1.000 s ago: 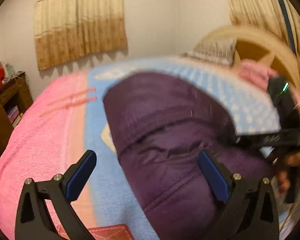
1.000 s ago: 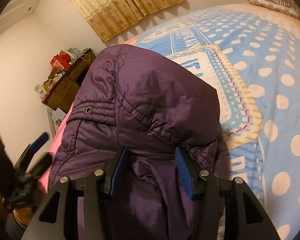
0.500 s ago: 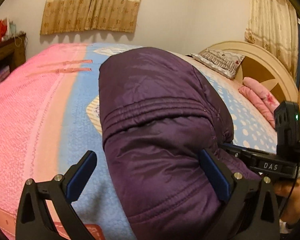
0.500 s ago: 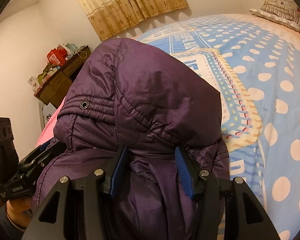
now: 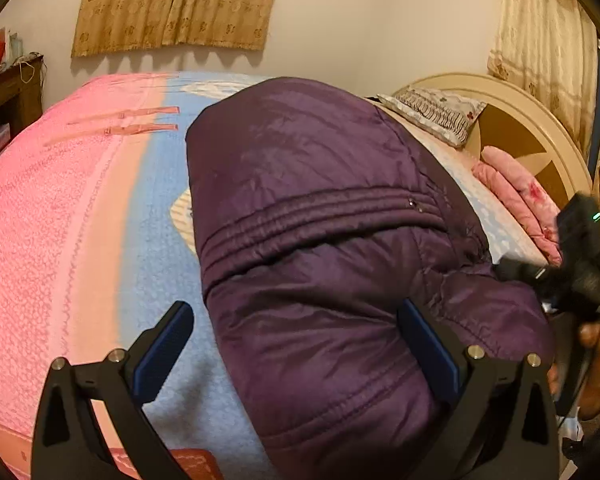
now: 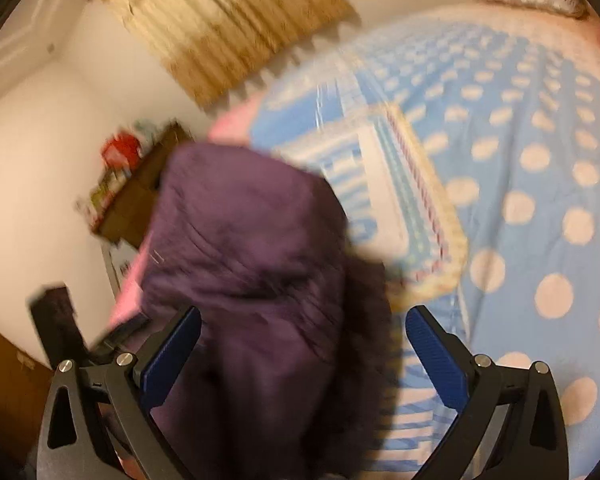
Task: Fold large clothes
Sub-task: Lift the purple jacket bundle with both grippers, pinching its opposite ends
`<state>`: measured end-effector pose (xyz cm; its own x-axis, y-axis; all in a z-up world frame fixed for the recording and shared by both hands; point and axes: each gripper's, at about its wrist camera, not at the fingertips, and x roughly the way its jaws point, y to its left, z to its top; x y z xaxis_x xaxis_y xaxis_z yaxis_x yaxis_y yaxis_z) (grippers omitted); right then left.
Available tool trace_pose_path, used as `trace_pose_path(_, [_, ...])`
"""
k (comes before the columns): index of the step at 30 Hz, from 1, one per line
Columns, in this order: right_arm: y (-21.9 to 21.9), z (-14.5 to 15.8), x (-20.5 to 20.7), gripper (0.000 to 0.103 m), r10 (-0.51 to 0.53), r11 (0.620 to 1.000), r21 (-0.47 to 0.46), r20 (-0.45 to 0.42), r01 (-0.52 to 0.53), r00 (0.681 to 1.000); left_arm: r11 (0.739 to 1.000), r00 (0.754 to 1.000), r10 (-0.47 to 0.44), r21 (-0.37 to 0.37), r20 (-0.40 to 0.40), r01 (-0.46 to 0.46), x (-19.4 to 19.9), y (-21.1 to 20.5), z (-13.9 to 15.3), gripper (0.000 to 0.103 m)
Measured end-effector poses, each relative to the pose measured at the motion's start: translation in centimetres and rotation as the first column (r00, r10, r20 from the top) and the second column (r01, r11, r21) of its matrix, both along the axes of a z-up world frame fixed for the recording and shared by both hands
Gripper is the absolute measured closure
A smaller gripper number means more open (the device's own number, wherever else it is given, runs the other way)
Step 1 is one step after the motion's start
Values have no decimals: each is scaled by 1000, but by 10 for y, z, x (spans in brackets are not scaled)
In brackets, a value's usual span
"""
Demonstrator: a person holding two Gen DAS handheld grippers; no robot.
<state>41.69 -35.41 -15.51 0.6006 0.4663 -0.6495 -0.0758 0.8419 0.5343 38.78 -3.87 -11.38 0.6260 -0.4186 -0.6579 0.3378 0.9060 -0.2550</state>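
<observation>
Since half a second ago: right gripper [image 6: 302,354] released, jaws now spread wide where they had pinched a fold of purple puffer jacket [image 5: 332,264]; right wrist view heavily blurred, so in fast motion. Left gripper [image 5: 296,352] unchanged, jaws spread wide, near end of jacket lying between the fingers, no pinch.

Jacket: folded into a thick bundle, resting on bedspread [image 5: 80,240], straddling its blue section and the patterned centre panel. Elastic quilted band running across the top face of the bundle. Neither gripper holding it.

Reading for task: fold apparently laid down and let go; likely next either a further fold or smoothing of the bundle. Padded shell bulky, may spring back open once unheld.

Surroundings, placed from the jacket:
- pink half of the bedspread, left side in left wrist view.
- pillow [image 5: 436,110] and rounded headboard [image 5: 532,128], beyond the far right corner.
- rolled pink blanket [image 5: 516,196], right of it, below the headboard.
- wooden cabinet [image 5: 8,108] with red clutter on top, far left by the wall.
- curtains [image 5: 176,4], on the wall behind.

Obstructions: none lying on the jacket; only the right gripper close at its right edge.
</observation>
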Motion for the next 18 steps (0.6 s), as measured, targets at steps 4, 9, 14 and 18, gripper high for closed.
trace_pose_path(4, [-2, -30, 12, 1, 34, 997, 68, -52, -30, 998, 1000, 1000, 16, -15, -14, -16, -1, 2, 2, 0])
trace_pose_path(9, [-6, -47, 14, 1, 36, 992, 121, -59, -28, 998, 987, 996, 91, -131, -19, -93, -5, 26, 15, 0])
trace_pose_path(14, [-6, -50, 13, 1, 53, 990, 130, -53, -46, 997, 956, 981, 89, -262, -174, -133, 6, 54, -1, 0])
trace_pose_path(18, [-11, -51, 13, 1, 50, 990, 130, -31, -46, 998, 940, 971, 49, -318, -235, -124, 10, 54, -20, 0])
